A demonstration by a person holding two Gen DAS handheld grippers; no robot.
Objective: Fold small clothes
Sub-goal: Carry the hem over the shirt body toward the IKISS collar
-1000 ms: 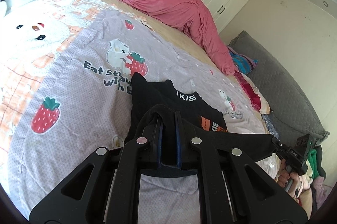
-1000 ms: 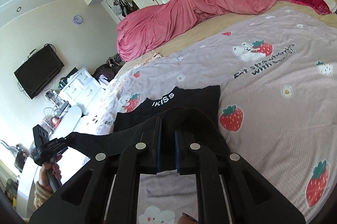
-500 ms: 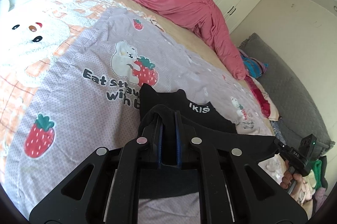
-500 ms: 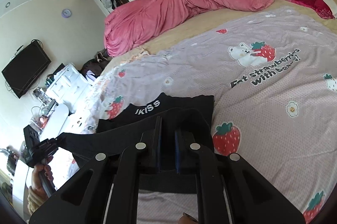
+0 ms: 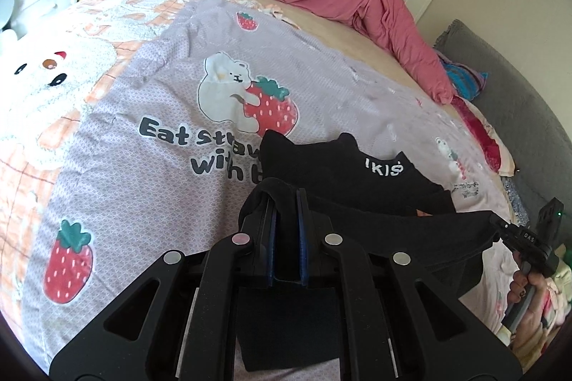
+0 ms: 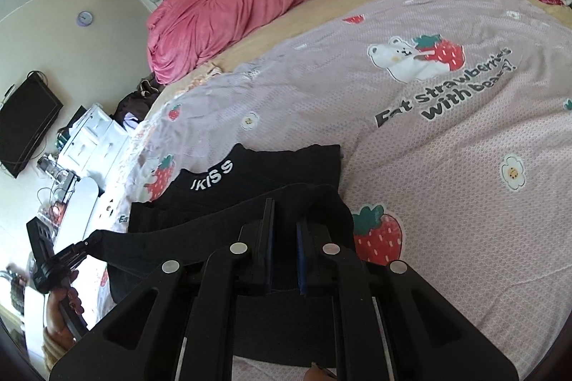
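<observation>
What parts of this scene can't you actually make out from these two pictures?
- Left wrist view: the near part of the black garment is hidden under the left gripper, so its full shape is unclear.
- Its white lettering is cut short by a fold.
- The bedspread slogan is partly covered by the garment.
- Right wrist view: the right gripper hides the cloth it clamps.
- Items on the white dresser are too small to identify.
</observation>
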